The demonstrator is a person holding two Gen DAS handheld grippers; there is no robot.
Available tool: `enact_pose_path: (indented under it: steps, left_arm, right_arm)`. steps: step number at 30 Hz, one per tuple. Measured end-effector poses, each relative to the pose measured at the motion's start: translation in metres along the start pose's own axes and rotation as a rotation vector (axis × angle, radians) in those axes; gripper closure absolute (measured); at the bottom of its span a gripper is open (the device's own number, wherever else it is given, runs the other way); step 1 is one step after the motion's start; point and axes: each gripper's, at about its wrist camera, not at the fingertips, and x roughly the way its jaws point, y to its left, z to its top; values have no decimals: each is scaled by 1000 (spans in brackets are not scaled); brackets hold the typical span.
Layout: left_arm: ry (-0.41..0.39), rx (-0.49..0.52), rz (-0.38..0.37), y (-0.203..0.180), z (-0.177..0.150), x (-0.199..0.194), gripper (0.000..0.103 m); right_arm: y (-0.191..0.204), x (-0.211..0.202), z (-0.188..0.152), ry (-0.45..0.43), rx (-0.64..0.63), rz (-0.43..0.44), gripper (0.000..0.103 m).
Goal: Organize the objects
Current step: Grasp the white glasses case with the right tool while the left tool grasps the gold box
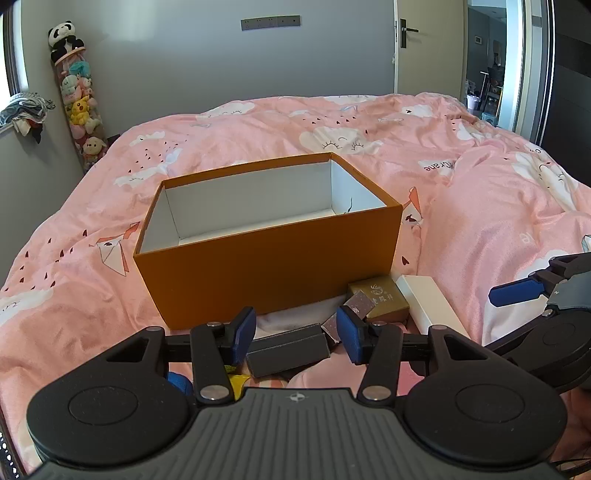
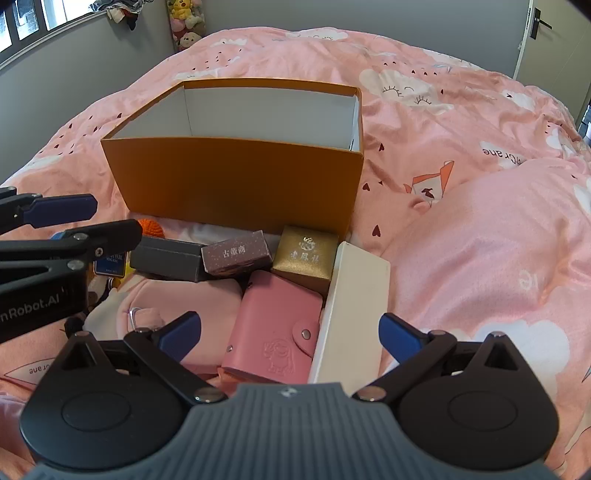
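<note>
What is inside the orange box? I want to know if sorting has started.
The orange box shows only bare white walls and a strip of bare floor. Its near wall hides the rest of the floor, so I cannot rule out something lying there.

soft, even daylight is filling both views, coming from the window (image 2: 33, 22) at the upper left and the bright doorway (image 1: 491, 66) at the far right, which is blowing out slightly. the orange box (image 1: 266, 269) is casting a gentle shadow over the bedspread (image 1: 498, 206) at its near base, and its white inside is glowing pale. focus is holding sharp. the fisheye is bending walls and bed edges, and dark vignetting is eating the corners.
</note>
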Motion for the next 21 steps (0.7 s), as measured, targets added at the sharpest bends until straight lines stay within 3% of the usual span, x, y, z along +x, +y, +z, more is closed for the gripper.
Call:
enact_pose_path:
  steps: [9,13,17,21]
  left_arm:
    - [3,-2,-2,0,1,0,45]
    - [14,-20,-19,4,2,0,50]
    - [35,-47,-63,12,2,3,59]
    - [49,-40,-109,14,5,9,62]
  right_arm:
    - [0,0,-1,1,3,0,1]
    - [-4,2,-2,9,27,-8,3]
    - [-14,6,-2,41,68,-1,30]
    - [-27,16,0,92,92,11,43]
